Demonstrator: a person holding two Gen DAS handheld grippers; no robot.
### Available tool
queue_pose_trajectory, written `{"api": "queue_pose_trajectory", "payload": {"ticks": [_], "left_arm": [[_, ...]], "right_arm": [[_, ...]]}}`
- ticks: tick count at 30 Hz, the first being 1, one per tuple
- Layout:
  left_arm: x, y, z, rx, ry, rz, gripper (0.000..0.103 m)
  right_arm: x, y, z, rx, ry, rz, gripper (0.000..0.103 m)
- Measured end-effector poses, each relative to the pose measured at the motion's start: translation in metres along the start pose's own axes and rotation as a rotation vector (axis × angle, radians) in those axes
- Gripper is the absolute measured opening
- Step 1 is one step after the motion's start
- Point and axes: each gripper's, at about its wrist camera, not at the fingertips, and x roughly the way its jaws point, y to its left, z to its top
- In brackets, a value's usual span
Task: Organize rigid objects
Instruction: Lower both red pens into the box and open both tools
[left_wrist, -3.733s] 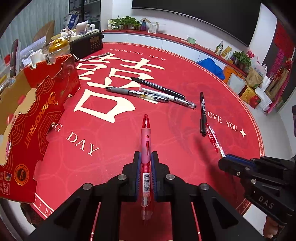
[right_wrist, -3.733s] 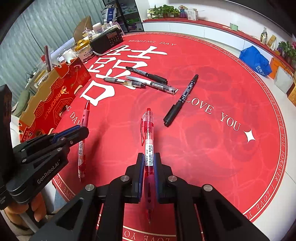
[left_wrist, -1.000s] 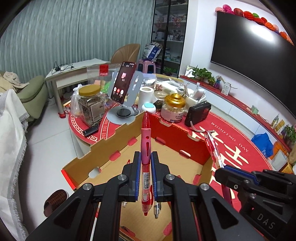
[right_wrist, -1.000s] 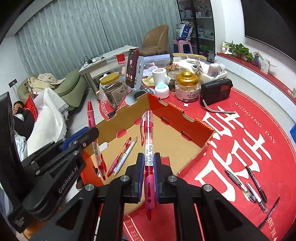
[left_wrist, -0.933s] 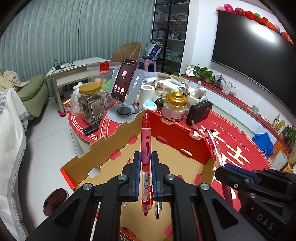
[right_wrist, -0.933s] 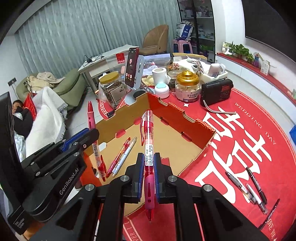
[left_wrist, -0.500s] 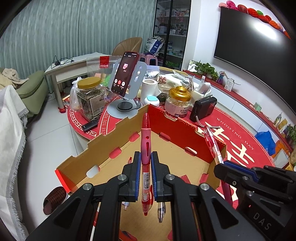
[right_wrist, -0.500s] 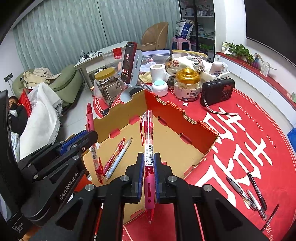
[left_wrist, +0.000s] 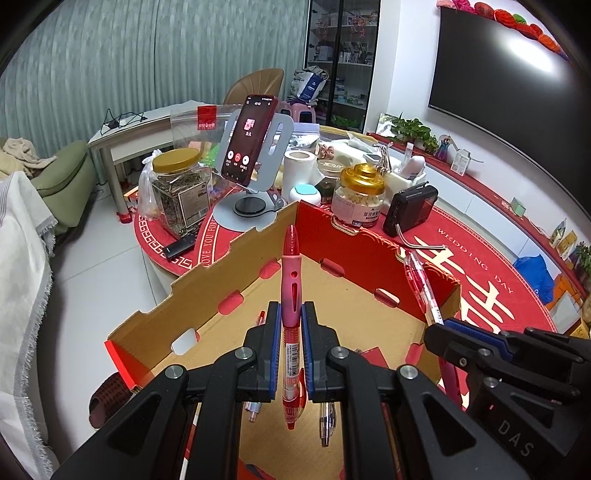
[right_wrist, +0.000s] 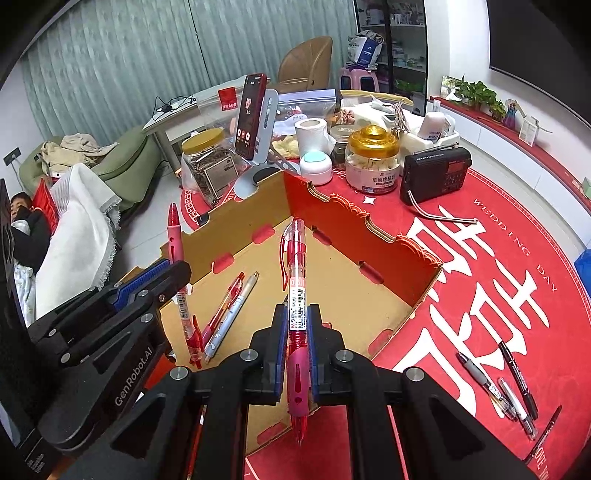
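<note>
I read "GenRobot.AI" in white on the black body of the left gripper (right_wrist: 177, 291) in the right wrist view. "DAS" is printed on the right gripper (left_wrist: 439, 332) housing in the left wrist view. The red cloth (right_wrist: 517, 258) covering the bench carries "WEDDING DAY" along its far right side, beside large white Chinese characters. "LOVE YOU FOR" runs along the cloth's border at far left. Pen barcodes and jar labels are too small to read.

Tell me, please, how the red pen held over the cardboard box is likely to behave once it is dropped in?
The red pen in the right claw looks stiff, light plastic, so it should probably land intact. Its round barrel may roll on the cardboard box floor, though its clip would likely stop it, perhaps near the two pens already inside.
</note>
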Motion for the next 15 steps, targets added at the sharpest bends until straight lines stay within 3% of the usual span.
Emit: {"api": "queue_pose_trajectory", "payload": {"ticks": [15], "left_arm": [[0.03, 0.0, -0.003, 0.014, 0.064, 0.019, 0.011]], "right_arm": [[0.033, -0.007, -0.003, 0.009, 0.068, -0.021, 0.011]]}}
